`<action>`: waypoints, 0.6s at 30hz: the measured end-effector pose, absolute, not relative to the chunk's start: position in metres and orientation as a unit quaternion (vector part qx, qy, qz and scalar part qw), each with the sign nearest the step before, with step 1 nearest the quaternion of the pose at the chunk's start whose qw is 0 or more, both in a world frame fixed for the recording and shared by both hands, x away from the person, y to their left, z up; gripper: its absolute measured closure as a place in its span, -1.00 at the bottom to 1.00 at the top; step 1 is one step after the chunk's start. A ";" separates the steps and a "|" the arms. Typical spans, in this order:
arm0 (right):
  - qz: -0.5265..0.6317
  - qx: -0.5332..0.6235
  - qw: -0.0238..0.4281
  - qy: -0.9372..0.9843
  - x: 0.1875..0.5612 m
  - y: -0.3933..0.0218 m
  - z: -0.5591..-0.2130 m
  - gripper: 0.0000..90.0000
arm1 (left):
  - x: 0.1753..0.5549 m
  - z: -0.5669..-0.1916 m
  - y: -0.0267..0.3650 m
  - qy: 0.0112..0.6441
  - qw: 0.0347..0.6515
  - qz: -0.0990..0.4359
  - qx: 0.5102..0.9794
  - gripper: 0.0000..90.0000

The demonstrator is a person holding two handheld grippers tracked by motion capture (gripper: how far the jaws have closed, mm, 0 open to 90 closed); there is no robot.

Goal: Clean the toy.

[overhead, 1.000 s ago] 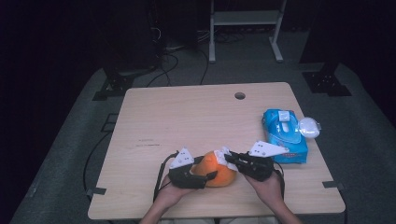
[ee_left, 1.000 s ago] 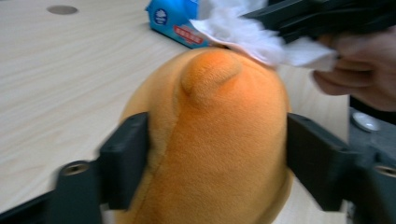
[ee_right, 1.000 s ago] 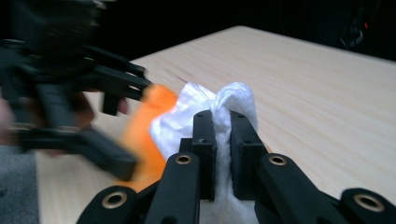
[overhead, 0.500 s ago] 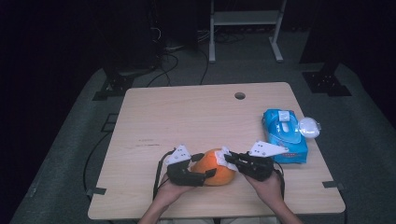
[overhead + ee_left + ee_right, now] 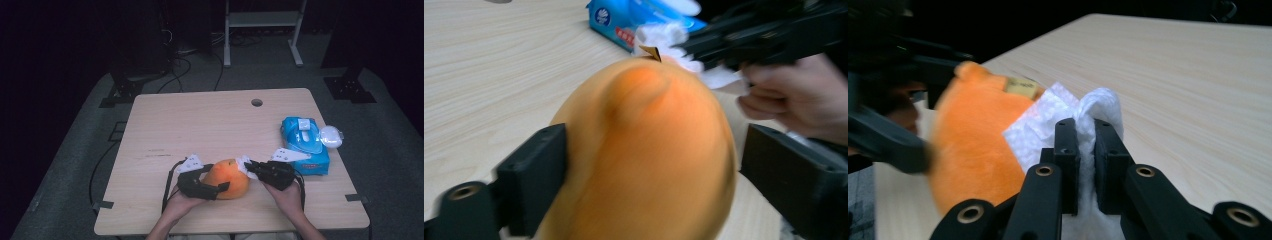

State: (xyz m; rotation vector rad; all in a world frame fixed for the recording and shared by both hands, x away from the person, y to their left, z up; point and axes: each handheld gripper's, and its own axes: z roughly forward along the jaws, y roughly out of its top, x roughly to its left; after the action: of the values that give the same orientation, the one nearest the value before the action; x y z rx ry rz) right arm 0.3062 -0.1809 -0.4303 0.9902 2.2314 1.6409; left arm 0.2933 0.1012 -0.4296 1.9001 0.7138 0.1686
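The left gripper (image 5: pixel 216 183) is seen at the near edge of the table (image 5: pixel 165 125), its two black jaws standing wide to either side of an orange plush toy (image 5: pixel 644 155). In the left gripper view a narrow gap is visible between the right-hand jaw and the toy's flank, while the left-hand jaw lies just against the fabric or barely off it; no pressing is shown. These jaws have just been opening, with the toy between them. The right gripper (image 5: pixel 1085 135) is closed on a crumpled white wipe (image 5: pixel 1058 120), which is pinched between its pads and laid against the toy's upper end, close to a small tan tag (image 5: pixel 1020 87).

The toy is judged to be light, soft and easily squashed, with a fuzzy skin that is unlikely to slip. It can be dented by a firm squeeze, so a grip across its broad middle, where the body is fullest, is thought best; the tapered end would probably slide out. The wipe is thin and limp and is best held by a bunched fold, as it is now.

Farther off, on the right side of the table, a blue pack of wipes (image 5: pixel 305 145) is lying flat, with a white lidded item (image 5: pixel 331 136) just beside it.
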 end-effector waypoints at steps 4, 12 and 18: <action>0.555 0.328 0.100 0.758 0.306 -0.180 -0.431 0.81 | 0.294 -0.431 0.108 0.298 0.517 0.075 0.799 -0.39; 0.535 0.349 0.103 0.762 0.310 -0.182 -0.441 0.81 | 0.288 -0.433 0.111 0.286 0.508 0.084 0.808 -0.22; 0.556 0.329 0.100 0.757 0.304 -0.177 -0.431 0.81 | 0.283 -0.431 0.107 0.256 0.500 0.087 0.823 -0.28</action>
State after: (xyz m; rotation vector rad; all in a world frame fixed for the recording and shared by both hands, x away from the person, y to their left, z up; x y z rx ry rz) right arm 0.3044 -0.1775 -0.4314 0.9737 2.2383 1.6426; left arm 0.2831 0.1069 -0.4312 1.9890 0.6184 0.2092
